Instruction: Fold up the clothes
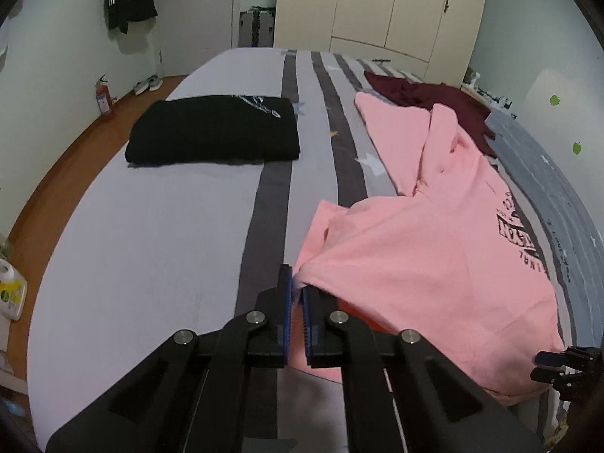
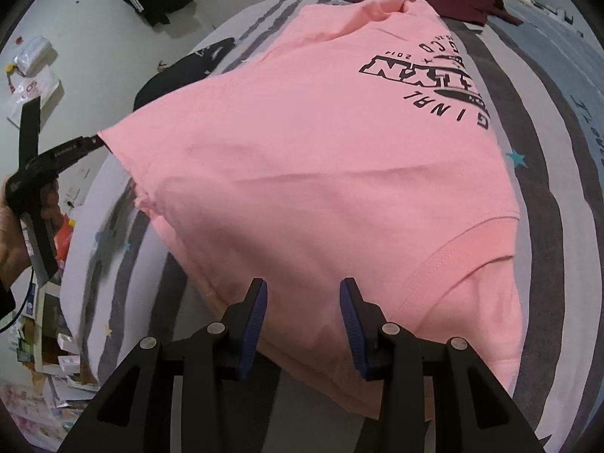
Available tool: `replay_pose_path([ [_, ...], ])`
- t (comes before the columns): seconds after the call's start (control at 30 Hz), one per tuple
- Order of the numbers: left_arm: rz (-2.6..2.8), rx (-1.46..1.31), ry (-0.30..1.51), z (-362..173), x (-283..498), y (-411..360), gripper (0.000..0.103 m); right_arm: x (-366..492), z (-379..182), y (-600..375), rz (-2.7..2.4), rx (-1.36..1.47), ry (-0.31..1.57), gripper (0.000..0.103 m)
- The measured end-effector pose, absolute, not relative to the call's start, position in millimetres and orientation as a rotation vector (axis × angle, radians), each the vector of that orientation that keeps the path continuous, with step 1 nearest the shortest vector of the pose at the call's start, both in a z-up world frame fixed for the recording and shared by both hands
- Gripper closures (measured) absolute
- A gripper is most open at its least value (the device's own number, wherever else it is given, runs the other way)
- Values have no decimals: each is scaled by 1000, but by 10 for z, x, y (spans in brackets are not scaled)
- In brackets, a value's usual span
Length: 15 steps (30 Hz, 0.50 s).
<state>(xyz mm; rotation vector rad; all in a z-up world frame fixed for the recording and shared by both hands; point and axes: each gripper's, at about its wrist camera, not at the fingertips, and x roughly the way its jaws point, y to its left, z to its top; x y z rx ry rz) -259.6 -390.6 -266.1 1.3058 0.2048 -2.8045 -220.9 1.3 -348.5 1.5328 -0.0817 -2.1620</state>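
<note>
on the striped bed (image 1: 151,226), left tool (image 1: 297,283) pinches pink shirt (image 1: 434,256); right tool (image 2: 304,290) gapes, print partly hidden.

Left gripper (image 1: 296,287) low in the frame, blue pads nearly together, pinched on a corner of pink cloth, a hand (image 2: 11,226) gripping its handle at left edge, right gripper (image 2: 304,302) at bottom centre, fingers spread wide, holding nothing
</note>
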Motion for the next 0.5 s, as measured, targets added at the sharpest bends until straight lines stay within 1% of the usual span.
replay_pose_path([
  [0.13,-2753,1380,157,-2895,-2539,-3988,99,-2176,-3484,-3,-2145,1549,-86,66],
  [0.27,-2726,1427,139,-3012,-2363,-4003,99,-2162,-3491,8,-2132,1556,-83,66],
  [0.3,-2707,1434,131,-3042,-2328,-4003,96,-2161,-3493,14,-2130,1557,-82,66],
  [0.37,-2651,1436,114,-3098,-2279,-4030,95,-2158,-3498,25,-2124,1559,-78,66],
  [0.5,-2564,1375,239,-3031,-2205,-4293,94,-2157,-3507,50,-2112,1563,-73,66],
])
